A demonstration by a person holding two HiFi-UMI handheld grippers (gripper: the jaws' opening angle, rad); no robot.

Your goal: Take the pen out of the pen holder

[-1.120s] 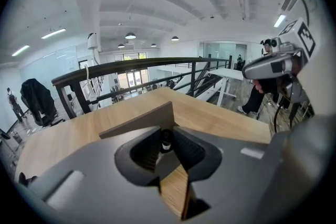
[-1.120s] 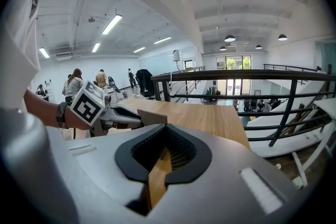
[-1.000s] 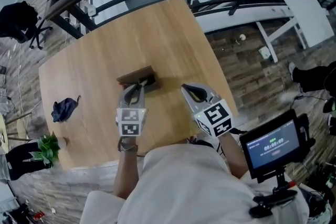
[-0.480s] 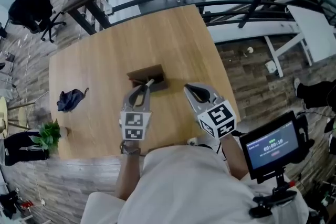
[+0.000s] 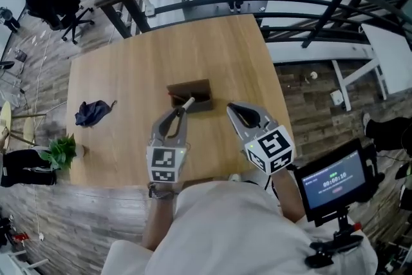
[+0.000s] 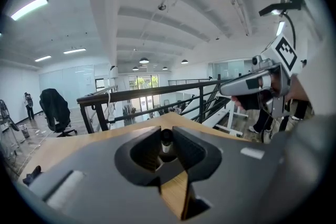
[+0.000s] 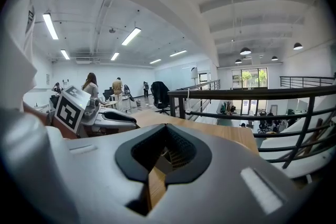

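Pale wooden desk (image 5: 129, 67) beside a railing: the left tool (image 5: 181, 111) pinches the white pen (image 5: 187, 102) by its near end. It is held just over the near edge of the brown pen holder (image 5: 193, 91), apparently to draw it clear. To the right, the right tool (image 5: 232, 107) hovers pressed together and empty, likely standing by. A dark cloth (image 5: 93, 113) lies well to the left.

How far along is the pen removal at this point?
Done: the left claw is shut on the pen. In hand: the pen looks raised, its tip over the near edge of the holder. Left: probably carrying it clear. The right claw is shut, empty.
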